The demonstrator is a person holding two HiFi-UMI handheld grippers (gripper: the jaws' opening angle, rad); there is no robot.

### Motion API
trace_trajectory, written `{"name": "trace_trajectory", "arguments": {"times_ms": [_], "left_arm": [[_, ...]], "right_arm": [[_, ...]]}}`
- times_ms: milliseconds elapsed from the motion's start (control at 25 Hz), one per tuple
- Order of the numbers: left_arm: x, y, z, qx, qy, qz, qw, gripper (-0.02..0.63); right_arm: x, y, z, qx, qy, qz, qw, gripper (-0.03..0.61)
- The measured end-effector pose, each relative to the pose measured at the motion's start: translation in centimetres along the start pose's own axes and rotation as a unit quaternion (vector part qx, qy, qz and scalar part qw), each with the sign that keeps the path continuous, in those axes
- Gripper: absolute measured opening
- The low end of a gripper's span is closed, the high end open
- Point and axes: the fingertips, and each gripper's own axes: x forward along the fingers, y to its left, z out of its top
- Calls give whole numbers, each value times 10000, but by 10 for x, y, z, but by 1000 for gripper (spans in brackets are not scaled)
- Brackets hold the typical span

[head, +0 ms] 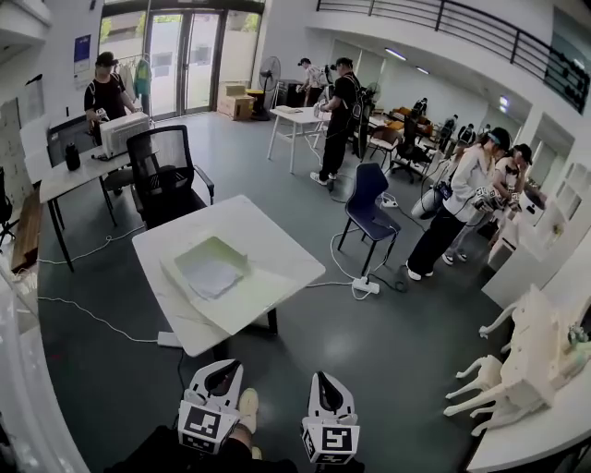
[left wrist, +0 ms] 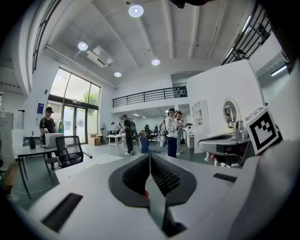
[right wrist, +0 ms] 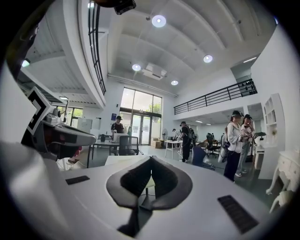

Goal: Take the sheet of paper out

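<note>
A black office chair [head: 164, 175] stands behind the white table [head: 277, 263], a blue chair [head: 369, 208] to its right.

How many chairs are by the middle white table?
2: black office chair behind the table, blue chair to its right. Farther ones may be hidden.

Grey floor [head: 406, 342], white table [head: 277, 268], black office chair [head: 162, 175], blue chair [head: 369, 208], glass doors [head: 175, 55], round ceiling lights [left wrist: 136, 10]

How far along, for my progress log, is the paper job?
Done: nothing; the sheet of paper lies in the green tray on the white table. In hand: nothing; left gripper and right gripper are shut, empty, short of the table. Left: reach, grip, lift it out.
</note>
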Motion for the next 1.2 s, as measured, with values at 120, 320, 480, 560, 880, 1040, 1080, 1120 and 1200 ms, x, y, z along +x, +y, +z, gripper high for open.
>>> {"name": "trace_trajectory", "arguments": {"times_ms": [120,320,480,560,880,1040,1080,1120,1200], "left_arm": [[37,-10,2,15,-122,-201,9997,26],[108,-18,8,41,182,-513,9985,26],[178,-20,21,2,235,-728,9971,26],[214,-22,29,13,224,-866,9960,26],[317,-12,35,-76,369,-1129,9929,26],[349,4,34,-114,437,-1091,9930,26],[355,9,33,-126,449,-1068,9932,26],[361,14,33,-137,460,-1039,9934,26],[371,25,32,-137,466,-959,9942,26]], "right_arm": [[12,-27,-6,36,59,-185,9998,17],[50,-79,-8,130,110,-446,9989,17],[89,-123,-7,136,224,-591,9979,17],[110,-148,-7,157,271,-696,9971,17],[197,-197,-4,245,365,-718,9964,17],[233,-207,-9,170,460,-640,9967,17],[241,-209,-10,171,478,-626,9967,17],[249,-210,-10,204,483,-615,9967,17],[266,-212,-9,246,454,-557,9971,17]]}}
